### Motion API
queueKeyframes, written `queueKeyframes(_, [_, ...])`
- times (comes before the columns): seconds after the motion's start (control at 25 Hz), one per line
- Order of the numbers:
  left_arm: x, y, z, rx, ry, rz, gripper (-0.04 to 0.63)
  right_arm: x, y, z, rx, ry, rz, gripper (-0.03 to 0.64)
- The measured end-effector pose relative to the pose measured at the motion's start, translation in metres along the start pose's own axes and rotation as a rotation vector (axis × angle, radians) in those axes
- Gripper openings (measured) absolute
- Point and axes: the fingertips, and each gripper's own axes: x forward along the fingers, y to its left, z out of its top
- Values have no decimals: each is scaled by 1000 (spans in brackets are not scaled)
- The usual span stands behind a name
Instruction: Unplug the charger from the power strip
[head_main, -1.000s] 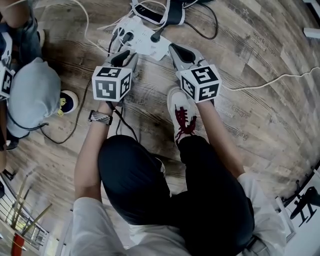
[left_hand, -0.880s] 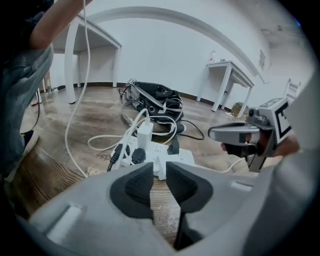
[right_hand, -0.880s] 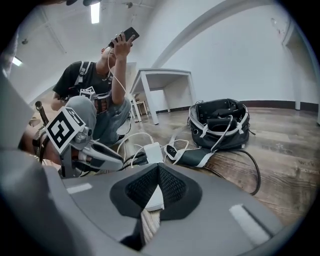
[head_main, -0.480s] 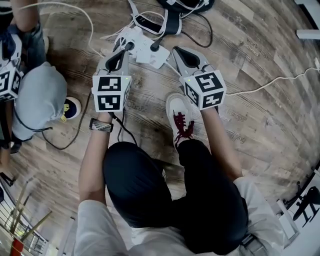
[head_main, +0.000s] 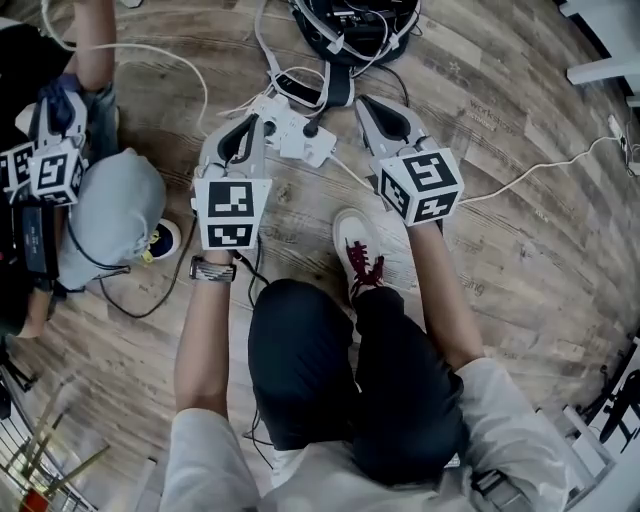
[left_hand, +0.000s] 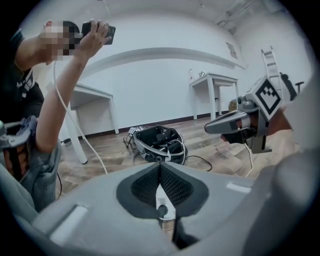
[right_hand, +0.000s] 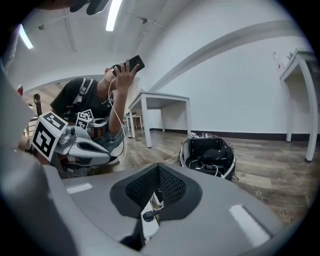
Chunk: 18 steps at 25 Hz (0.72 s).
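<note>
charger (head_main: 311, 129) stands plugged in the strip (head_main: 298, 145) on the floor (head_main: 530, 260). left hand-held gripper (head_main: 250, 120), shut and empty, hangs just left of the strip, nearer; right hand-held gripper (head_main: 366, 102), likewise shut, right of it.

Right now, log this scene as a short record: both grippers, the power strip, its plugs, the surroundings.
left gripper: jaws together, holding nothing that shows
right gripper: jaws together, holding nothing that shows
power strip: white, between the two gripper tips in the head view
plugs: dark, seated in the strip
bag: black, open, cables inside, beyond the strip
floor: wood planks
</note>
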Motion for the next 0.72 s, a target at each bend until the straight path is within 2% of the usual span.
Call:
queueKeyframes(0.52, [-47, 30, 153, 63, -245, 52, 5, -37, 5, 145, -122, -129, 3, 2])
queueKeyframes(0.72, [-65, 43, 211, 73, -298, 74, 5, -39, 7, 202, -141, -152, 25, 2])
